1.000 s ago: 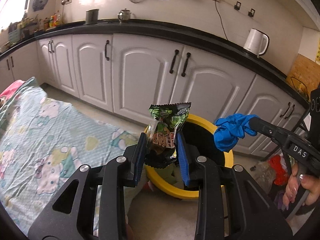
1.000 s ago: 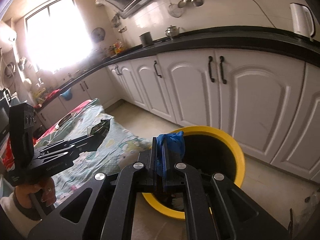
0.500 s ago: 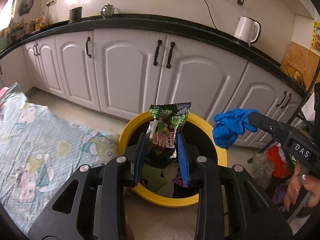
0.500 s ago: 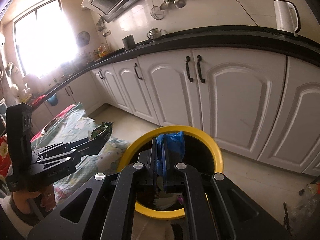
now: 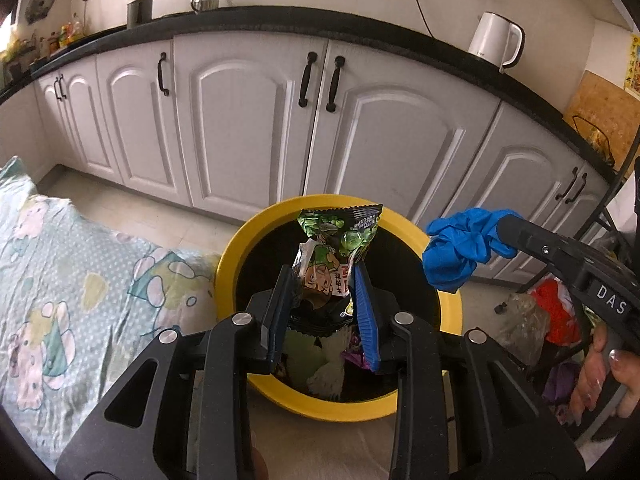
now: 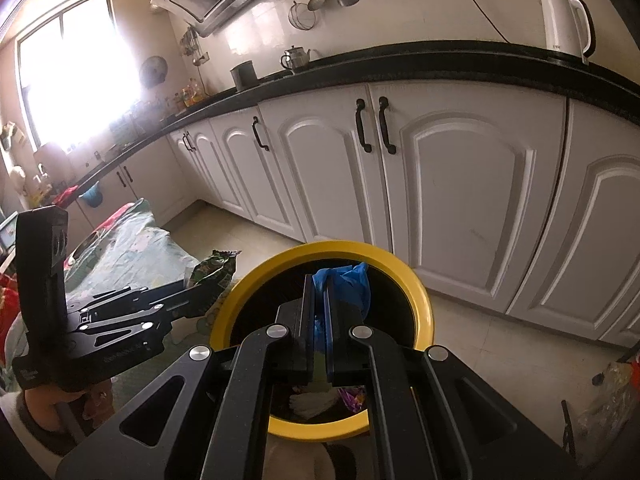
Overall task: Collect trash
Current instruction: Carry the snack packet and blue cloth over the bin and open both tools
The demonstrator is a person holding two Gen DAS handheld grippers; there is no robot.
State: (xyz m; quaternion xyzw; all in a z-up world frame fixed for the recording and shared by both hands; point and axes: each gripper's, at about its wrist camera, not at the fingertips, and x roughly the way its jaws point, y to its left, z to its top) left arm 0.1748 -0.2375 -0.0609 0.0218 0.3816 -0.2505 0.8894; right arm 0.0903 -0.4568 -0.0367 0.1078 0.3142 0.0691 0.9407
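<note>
I am holding two pieces of trash over the round yellow-rimmed plastic bin (image 5: 228, 264) that is standing on the kitchen floor in front of the white cabinet doors (image 5: 248, 120). My left gripper (image 5: 322, 300) is clamping the green printed foil snack wrapper (image 5: 336, 248), and my right gripper (image 6: 318, 320) is pinching the crumpled blue rubber glove (image 6: 346, 284) between nearly closed jaws. I judge that this is the dropping step: both items are hanging above the dark opening, so next I need only to open the jaws. The glove is sitting close to the right rim in the left view, so I should be moving it inward first. The patterned bed cover (image 5: 60, 280) is lying just beside the bin.
</note>
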